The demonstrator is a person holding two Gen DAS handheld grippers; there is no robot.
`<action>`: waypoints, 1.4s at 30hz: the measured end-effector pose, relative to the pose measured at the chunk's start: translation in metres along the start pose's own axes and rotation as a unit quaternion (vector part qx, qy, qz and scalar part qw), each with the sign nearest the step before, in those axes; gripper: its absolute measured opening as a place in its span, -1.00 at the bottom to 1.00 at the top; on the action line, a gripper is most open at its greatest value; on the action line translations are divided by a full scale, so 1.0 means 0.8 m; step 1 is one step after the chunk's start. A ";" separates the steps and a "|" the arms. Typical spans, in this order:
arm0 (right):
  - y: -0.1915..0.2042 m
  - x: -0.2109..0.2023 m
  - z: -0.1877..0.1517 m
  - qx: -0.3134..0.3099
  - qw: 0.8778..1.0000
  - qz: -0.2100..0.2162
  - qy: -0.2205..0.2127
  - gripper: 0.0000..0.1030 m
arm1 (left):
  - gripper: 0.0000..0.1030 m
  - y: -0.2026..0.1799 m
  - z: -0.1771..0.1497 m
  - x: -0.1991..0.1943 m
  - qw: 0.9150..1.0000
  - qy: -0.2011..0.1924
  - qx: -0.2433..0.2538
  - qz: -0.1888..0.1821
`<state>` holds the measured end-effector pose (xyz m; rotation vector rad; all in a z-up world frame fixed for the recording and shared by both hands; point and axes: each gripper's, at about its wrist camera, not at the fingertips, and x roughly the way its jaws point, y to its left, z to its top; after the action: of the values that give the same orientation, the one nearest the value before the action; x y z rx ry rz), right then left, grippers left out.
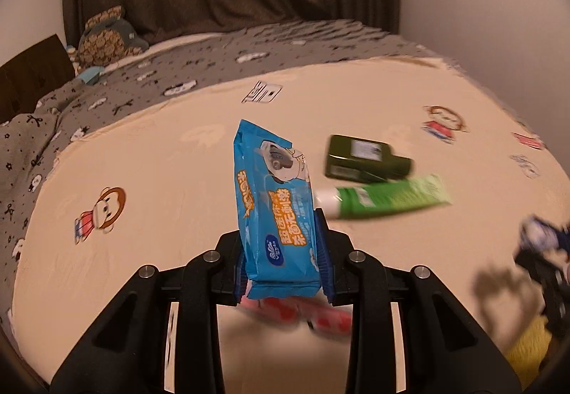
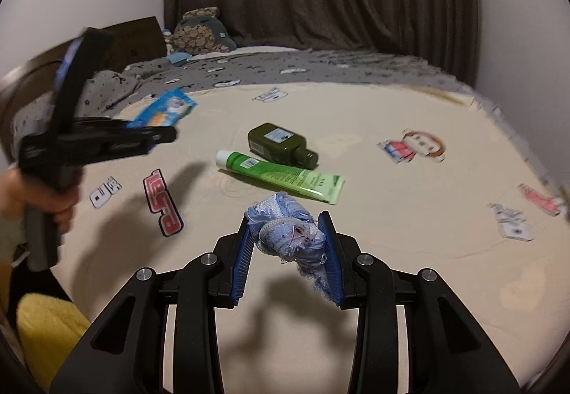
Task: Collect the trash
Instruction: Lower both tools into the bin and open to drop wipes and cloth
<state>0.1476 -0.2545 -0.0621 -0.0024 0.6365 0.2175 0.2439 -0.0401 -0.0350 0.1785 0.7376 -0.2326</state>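
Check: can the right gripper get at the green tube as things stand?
Probably not yet. The way is free: the green tube lies in the open just ahead of the right gripper, beside the dark bottle. But its fingers are already shut on a blue rag, which must go first.

The left gripper [image 1: 281,247] points downward, its jaws clamped on a blue packet [image 1: 272,201] standing up between its fingers. The right gripper [image 2: 286,247] also tilts downward, jaws pinching a crumpled pale blue cloth [image 2: 288,237]. A hand [image 2: 53,201] grips the left tool's handle.
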 end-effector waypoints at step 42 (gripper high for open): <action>0.075 -0.062 -0.266 0.008 0.977 0.044 0.208 -0.27 | -0.41 -0.118 -0.378 -0.089 0.968 0.168 0.055 -0.177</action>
<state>-0.0290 -0.2205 -0.2001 -0.0034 1.0574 0.3006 -0.0269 -0.0468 -0.2138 0.1932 1.0951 -0.5950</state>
